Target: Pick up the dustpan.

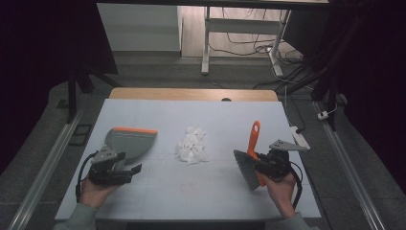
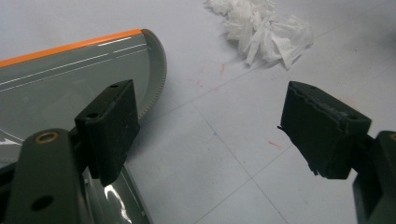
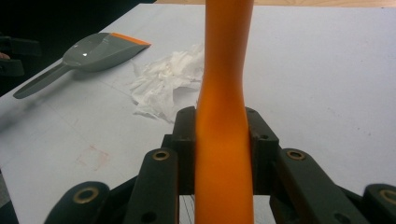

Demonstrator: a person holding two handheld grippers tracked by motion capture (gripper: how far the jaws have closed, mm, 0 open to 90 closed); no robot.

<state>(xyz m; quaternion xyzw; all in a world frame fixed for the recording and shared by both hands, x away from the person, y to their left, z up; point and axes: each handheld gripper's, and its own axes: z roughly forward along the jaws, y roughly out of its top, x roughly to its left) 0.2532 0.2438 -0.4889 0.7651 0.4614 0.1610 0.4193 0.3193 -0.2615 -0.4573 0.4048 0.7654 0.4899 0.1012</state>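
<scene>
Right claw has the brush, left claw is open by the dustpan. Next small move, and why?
Probably close the left claw on the dustpan handle: its jaws stand open with nothing between them, one jaw over the pan's edge. The right claw already clamps the brush handle, and the paper scraps lie unswept between pan and brush.

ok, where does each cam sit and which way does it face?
High view: above the person's side, looking forward and down on the table; both forearms and claws show.
Left gripper view: rides the open left claw, facing the dustpan.
Right gripper view: rides the right claw, shut on the brush handle.
All share the tissue pile.
</scene>
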